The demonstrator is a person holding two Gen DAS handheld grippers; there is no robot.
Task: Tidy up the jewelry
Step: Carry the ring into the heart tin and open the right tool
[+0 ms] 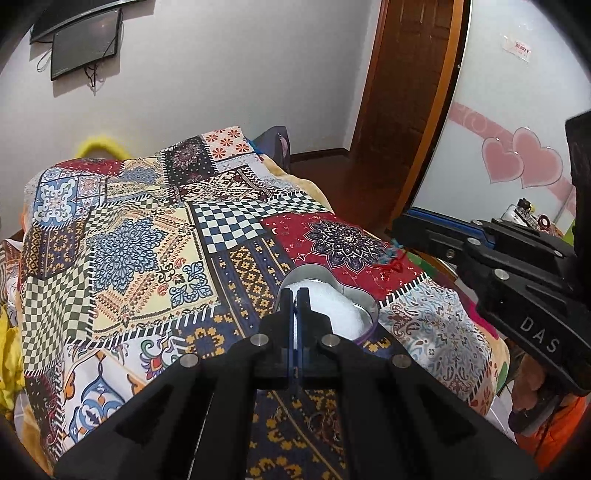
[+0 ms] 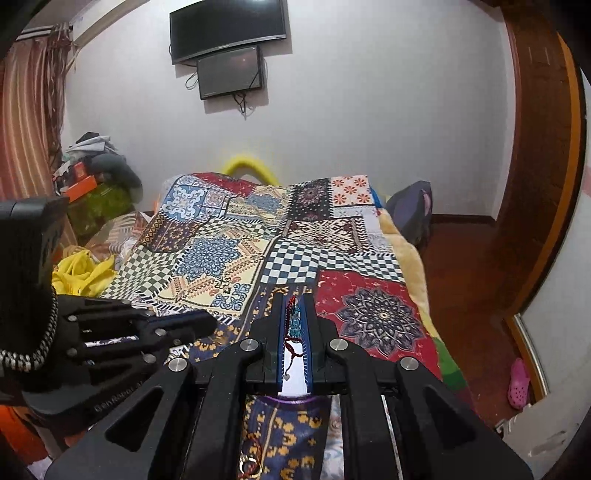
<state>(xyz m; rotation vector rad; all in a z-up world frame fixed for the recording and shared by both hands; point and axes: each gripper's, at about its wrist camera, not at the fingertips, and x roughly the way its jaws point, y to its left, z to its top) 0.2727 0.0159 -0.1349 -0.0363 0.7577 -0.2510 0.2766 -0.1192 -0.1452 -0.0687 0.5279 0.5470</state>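
Right claw (image 2: 294, 325) level, clamping red-and-blue bracelet (image 2: 293, 326), left claw (image 1: 294, 295) clenched over heart-shaped tin (image 1: 365, 314)

Patchwork cloth (image 1: 147, 229) lies bare from 9 to 12 o'clock of the heart tin (image 1: 364, 295). Right gripper (image 1: 399, 225) hangs at the tin's 2 o'clock; left gripper (image 1: 294, 295) crowds its 7 o'clock rim.

White wall (image 2: 369, 110), 2 screens (image 2: 229, 29), wood door (image 1: 406, 92)
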